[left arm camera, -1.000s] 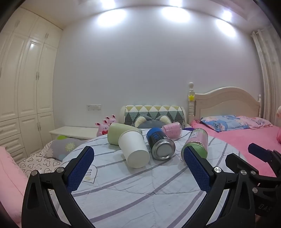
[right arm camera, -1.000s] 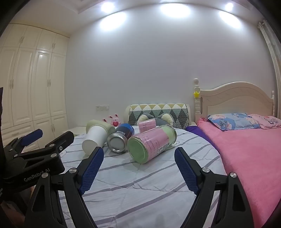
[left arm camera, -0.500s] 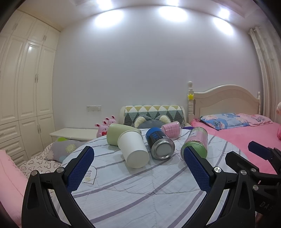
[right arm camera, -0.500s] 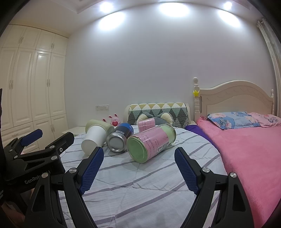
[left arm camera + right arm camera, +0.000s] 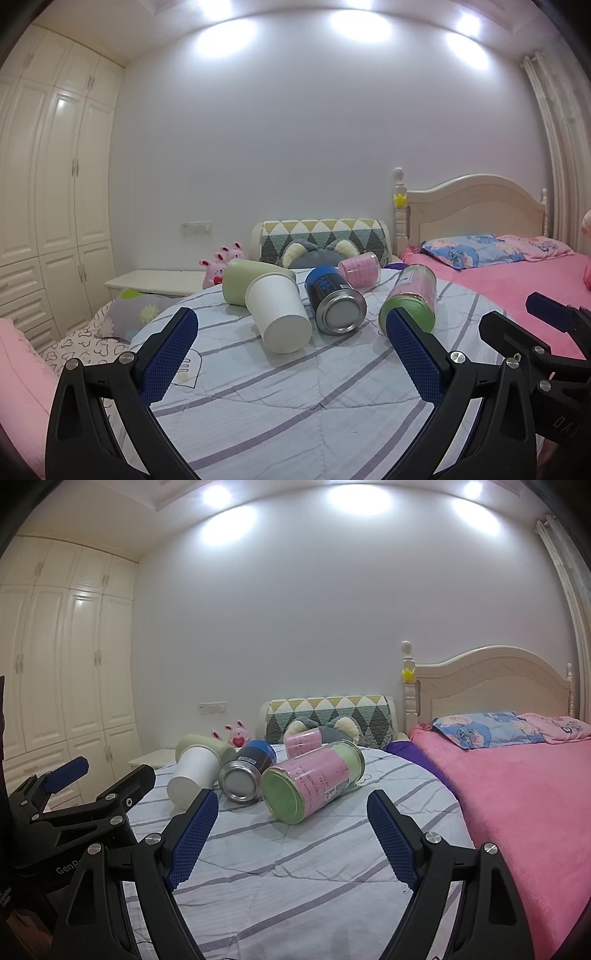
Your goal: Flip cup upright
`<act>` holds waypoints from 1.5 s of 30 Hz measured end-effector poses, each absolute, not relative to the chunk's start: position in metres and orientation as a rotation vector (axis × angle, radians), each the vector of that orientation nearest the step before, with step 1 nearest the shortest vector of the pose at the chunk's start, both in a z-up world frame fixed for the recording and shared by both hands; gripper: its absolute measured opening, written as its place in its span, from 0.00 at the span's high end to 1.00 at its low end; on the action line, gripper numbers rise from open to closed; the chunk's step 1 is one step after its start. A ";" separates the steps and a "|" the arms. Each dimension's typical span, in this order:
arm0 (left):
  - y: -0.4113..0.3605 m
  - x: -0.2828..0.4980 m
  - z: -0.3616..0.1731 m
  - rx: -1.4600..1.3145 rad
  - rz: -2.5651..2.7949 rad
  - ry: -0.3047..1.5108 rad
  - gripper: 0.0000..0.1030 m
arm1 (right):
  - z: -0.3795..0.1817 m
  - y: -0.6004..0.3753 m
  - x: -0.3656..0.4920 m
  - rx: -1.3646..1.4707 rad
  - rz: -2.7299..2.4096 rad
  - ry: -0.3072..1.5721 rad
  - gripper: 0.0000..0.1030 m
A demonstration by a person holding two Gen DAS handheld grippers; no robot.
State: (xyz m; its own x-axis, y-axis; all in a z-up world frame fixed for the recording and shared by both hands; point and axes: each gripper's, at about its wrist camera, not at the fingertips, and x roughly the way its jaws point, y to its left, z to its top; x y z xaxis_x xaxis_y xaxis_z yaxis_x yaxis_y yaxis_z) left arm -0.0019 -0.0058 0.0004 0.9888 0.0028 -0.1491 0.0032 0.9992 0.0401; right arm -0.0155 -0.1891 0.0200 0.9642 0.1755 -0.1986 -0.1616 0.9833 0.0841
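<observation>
Both grippers hover over the striped counter (image 5: 295,406) with their fingers wide apart and holding nothing: the left gripper (image 5: 291,354) and the right gripper (image 5: 291,834). All the containers lie on their sides, ahead of the fingertips and not touching them. In the left view the white cup (image 5: 279,317) lies just ahead, between the two fingers, its closed end toward the camera, and the green cup (image 5: 251,282) lies behind and against it. The blue can (image 5: 334,301) is to its right, near the right finger, and the small pink cup (image 5: 360,269) is farther back. In the right view the pink jar (image 5: 314,781) lies ahead between the fingers, a bit toward the left one. I judge that no grasp has begun yet (which cup is meant, the task does not say). The risk is that round things on a cloth roll easily: a finger that touches the white cup off-centre may push it into the can. The cup is also light and thin, so a hard squeeze may deform it, and a tilted release may let it fall again.
</observation>
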 end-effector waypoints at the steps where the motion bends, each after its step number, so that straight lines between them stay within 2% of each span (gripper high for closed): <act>1: -0.006 -0.001 0.002 0.040 -0.001 0.158 0.00 | 0.022 -0.189 -0.015 0.068 0.168 0.216 0.18; 12: -0.004 0.028 0.025 0.069 -0.003 0.253 0.00 | 0.049 -0.201 0.020 0.140 0.133 0.322 0.18; 30: 0.002 0.080 0.022 0.082 -0.019 0.488 0.00 | 0.044 -0.201 0.073 0.145 0.090 0.567 0.18; 45: 0.012 0.134 0.039 0.126 -0.097 0.560 0.00 | 0.037 -0.191 0.155 0.253 0.042 0.817 0.18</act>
